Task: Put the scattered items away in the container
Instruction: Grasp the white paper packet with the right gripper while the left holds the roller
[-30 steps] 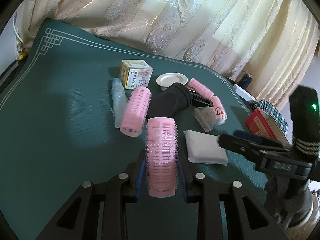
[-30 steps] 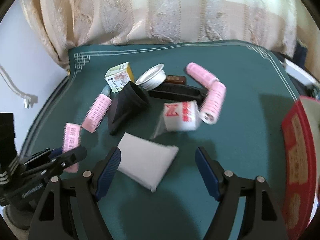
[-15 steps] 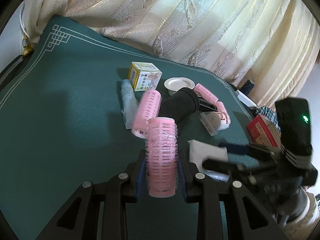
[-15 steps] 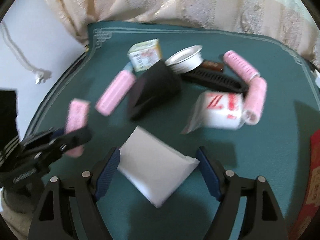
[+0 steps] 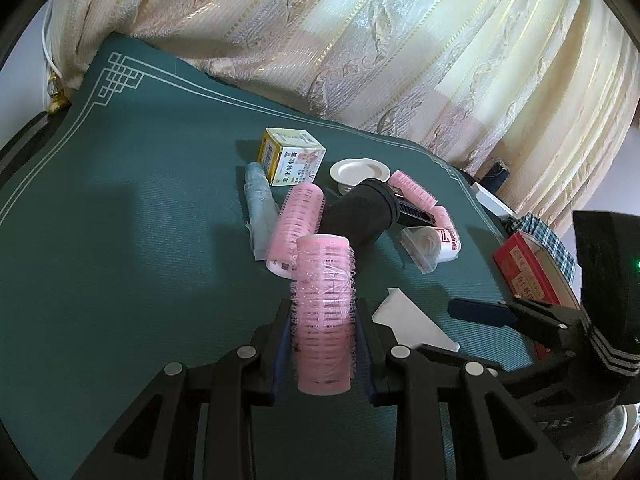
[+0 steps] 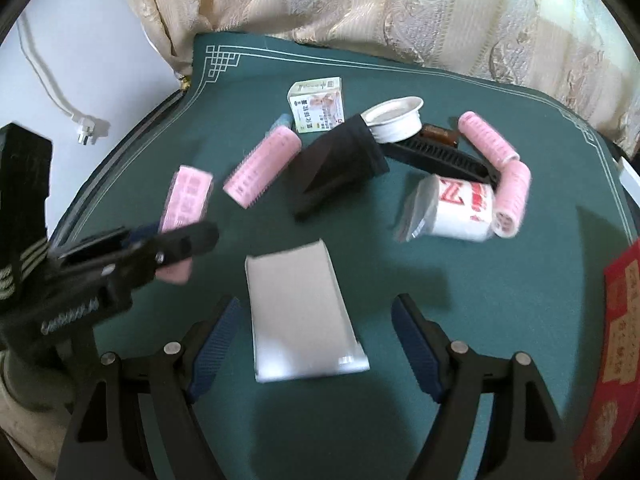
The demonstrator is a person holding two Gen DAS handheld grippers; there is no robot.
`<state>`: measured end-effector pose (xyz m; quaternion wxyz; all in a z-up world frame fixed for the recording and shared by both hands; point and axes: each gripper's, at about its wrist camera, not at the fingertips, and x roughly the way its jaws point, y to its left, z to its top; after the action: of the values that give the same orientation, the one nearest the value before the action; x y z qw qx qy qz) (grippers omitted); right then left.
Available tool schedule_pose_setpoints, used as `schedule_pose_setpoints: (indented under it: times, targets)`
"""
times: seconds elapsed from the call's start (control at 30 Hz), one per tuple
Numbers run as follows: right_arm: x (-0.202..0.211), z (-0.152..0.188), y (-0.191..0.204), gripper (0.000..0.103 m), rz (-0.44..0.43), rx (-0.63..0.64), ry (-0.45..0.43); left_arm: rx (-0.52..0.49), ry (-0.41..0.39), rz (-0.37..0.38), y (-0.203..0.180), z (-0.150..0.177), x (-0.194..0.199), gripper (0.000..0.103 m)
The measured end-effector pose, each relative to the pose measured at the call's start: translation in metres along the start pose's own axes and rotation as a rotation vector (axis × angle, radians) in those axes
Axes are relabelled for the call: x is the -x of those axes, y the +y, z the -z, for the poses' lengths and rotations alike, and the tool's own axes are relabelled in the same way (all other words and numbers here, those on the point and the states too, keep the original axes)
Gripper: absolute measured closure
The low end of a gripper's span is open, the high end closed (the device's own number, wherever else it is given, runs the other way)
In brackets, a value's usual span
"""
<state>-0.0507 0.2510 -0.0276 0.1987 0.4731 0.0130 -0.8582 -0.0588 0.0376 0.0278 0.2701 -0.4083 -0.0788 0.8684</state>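
Note:
My left gripper (image 5: 323, 344) is shut on a pink hair roller (image 5: 324, 312) and holds it above the green table mat (image 5: 120, 208). It also shows in the right wrist view (image 6: 186, 208), gripped at the left. My right gripper (image 6: 316, 344) is open, its jaws either side of a flat white packet (image 6: 300, 312) lying on the mat. The packet shows in the left wrist view (image 5: 412, 320) too. A red container (image 6: 616, 344) sits at the right edge; it also shows in the left wrist view (image 5: 528, 272).
Scattered on the mat: another pink roller (image 6: 262, 170), a black pouch (image 6: 340, 164), a small yellow-white box (image 6: 318, 104), a white lid (image 6: 396, 118), a black comb (image 6: 440, 158), a bagged white roll (image 6: 452, 210), two more pink rollers (image 6: 488, 144). Curtains hang behind.
My right gripper has moved in over the white packet, which now lies between its open jaws. My left gripper still holds the roller and has lifted slightly.

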Motion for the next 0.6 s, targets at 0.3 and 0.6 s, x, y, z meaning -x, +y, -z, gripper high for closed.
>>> schedule_pose_setpoints:
  times: [0.3, 0.6]
  targets:
    - [-0.010, 0.011, 0.016, 0.042, 0.135, 0.080, -0.005, -0.004, -0.005, -0.007, 0.000, 0.001, 0.001, 0.073]
    - [0.011, 0.020, -0.011, 0.051, 0.085, -0.079, -0.051, -0.004, 0.006, -0.027, -0.003, 0.003, -0.003, 0.073]
